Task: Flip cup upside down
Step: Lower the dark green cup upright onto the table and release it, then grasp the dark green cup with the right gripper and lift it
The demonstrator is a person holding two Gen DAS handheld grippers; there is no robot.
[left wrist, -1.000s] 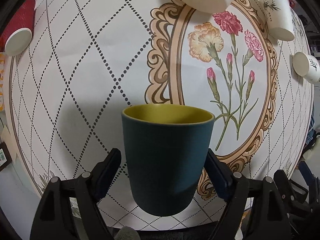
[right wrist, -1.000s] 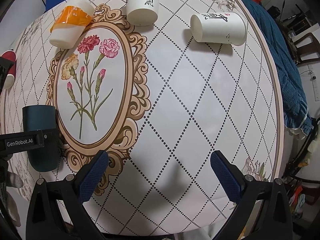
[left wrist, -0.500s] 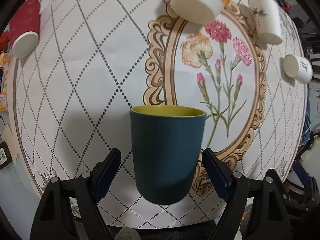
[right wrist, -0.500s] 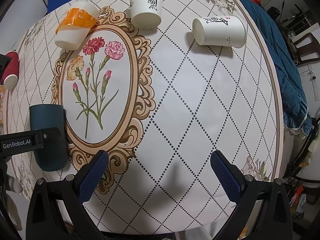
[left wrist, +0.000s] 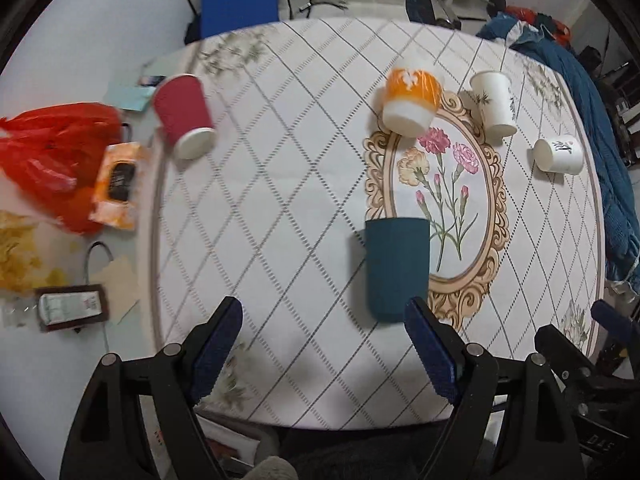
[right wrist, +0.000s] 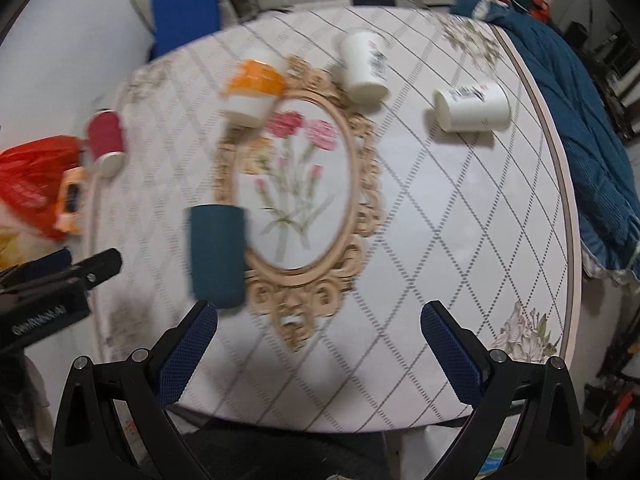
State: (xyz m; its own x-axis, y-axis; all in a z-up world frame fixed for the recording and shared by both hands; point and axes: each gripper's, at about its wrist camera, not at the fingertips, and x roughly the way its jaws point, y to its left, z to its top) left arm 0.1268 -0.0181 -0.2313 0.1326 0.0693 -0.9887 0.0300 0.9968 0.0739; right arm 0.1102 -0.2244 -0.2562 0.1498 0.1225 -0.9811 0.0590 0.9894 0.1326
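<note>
- Step: judged pre-grasp. Teal cup (left wrist: 398, 270) is seen standing free on the table (left wrist: 280, 208), at the near-left edge of the oval flower frame (left wrist: 436, 216), untouched by either claw.
- Cup orientation can't be told: no rim or interior is shown in either view, so flipped vs upright is left open.
- L gripper (left wrist: 326, 344): jaws spread wide, nothing held. Cup is seen just ahead of its right finger, off-centre.
- R gripper (right wrist: 318, 342): jaws also spread wide, empty. Cup is seen ahead of its left finger.
- Next, if the flip is still owed: one claw to be centred on the cup wall, closed, lifted, wrist rolled half a turn, cup set down.
- L view only: sharp detail of red paper cup (left wrist: 184, 120) on its side, orange packet, red bag at table's left.
- R view only: L tool body is seen at left, clear of the cup; img motion-blurred, so fine detail isn't reliable.
</note>
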